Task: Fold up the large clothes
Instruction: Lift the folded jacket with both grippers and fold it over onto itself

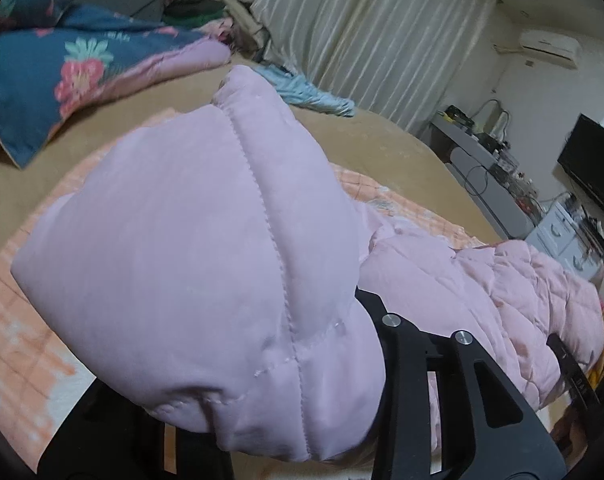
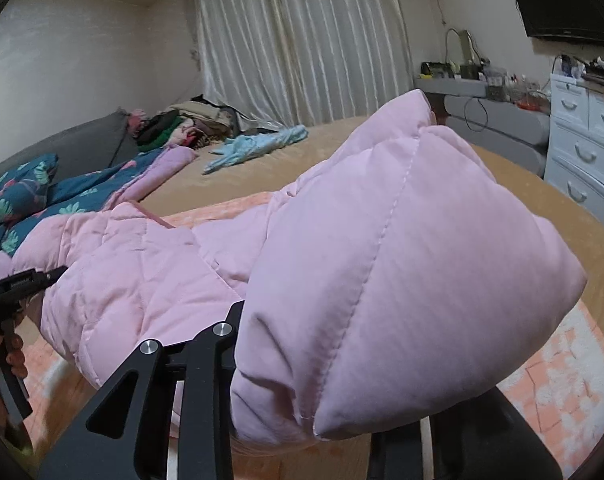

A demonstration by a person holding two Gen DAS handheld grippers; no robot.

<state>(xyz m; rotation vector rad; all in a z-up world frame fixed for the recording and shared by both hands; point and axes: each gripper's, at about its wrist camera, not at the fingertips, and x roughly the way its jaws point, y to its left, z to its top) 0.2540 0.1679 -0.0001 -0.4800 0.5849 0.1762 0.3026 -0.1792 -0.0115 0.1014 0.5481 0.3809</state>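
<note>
A tan bed fills the room, with an orange blanket on top. Above it hangs a pink puffer jacket, its padded edge clamped by the left gripper and right gripper.

Pale pink quilted jacket, tan bedspread, navy floral quilt, black gripper.

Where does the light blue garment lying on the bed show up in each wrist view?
Left wrist view: light blue garment is upper centre, just beyond the pink padded jacket.
Right wrist view: light blue garment is centre-left, on the tan bedcover.
Shared landmark: the pale curtain right behind it.
</note>
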